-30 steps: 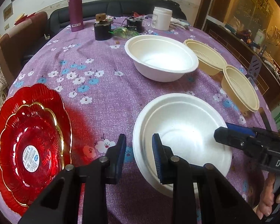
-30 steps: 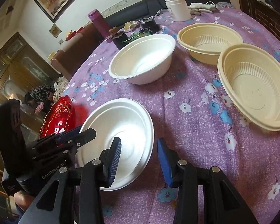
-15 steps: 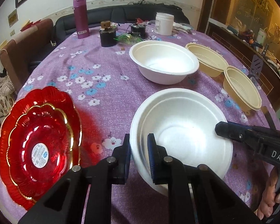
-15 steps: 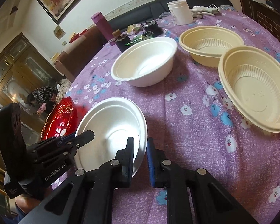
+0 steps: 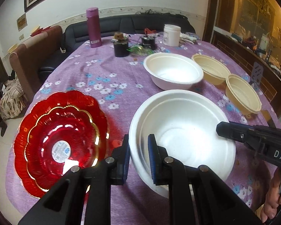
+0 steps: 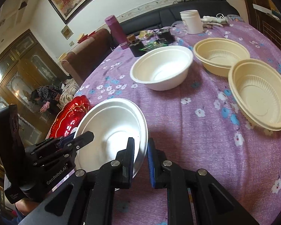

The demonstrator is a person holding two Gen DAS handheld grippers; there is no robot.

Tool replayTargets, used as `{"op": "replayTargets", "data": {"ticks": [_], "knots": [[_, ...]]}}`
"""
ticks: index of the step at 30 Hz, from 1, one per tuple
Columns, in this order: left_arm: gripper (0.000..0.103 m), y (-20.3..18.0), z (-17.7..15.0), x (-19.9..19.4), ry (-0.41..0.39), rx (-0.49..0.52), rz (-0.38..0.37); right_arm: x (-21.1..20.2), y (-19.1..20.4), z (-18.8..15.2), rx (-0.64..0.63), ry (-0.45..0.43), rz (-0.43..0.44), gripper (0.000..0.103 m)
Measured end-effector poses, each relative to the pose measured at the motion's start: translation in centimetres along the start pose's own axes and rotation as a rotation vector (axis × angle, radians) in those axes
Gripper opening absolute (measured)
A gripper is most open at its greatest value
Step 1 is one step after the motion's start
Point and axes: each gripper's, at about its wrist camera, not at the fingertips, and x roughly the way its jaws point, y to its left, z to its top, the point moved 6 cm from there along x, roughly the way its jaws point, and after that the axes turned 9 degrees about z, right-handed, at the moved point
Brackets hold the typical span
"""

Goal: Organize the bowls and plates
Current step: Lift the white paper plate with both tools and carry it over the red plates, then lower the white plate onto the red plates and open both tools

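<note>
A white foam bowl is held off the purple tablecloth by both grippers. My left gripper is shut on its left rim. My right gripper is shut on its right rim, and the bowl shows tilted there. The right gripper also shows in the left wrist view. A second white bowl stands further back. Two cream bowls stand at the right. Two stacked red plates lie at the left.
At the table's far end stand a purple flask, a dark jar, a white tub and small clutter. A brown chair and a black sofa lie beyond. The table edge runs close on the right.
Both grippers closed on the near white bowl's opposite rims, and the bowl has been raised off the table and tilted. The other dishes have not moved.
</note>
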Motion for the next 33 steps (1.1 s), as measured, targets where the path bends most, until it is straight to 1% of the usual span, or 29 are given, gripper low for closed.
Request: {"op": "replayTargets", "data": {"ticks": [5,9,16,20,22,33], "knots": [[0.016,2.5,0.9,-0.6,-0.026,-0.053,-0.011,1.1,1.8,1.7,-0.029,0.006,0.012,0.015],[0.017,5.4,1.2,-1.2,-0.045,-0.102,0.018,2.6,4.2,3.1,-0.081,0.022,0.013,0.015],[0.017,11.4,0.6,-2.0,-0.055,-0.199,0.076,6.6,8.9,4.0,-0.142,0.069,0.076,0.015],[0.017,14.3,-0.3,-1.4,-0.038,-0.249,0.103,9.6,10.9,3.7,-0.159,0.123,0.101,0.015],[0.017,15.0,-0.7,-0.9,-0.027,-0.263,0.112,11.1,11.6,3.4,-0.156,0.143,0.107,0.015],[0.017,17.9,-3.0,1.9,0.035,-0.327,0.142,16.2,12.5,2.4,-0.193,0.215,0.072,0.015]]}}
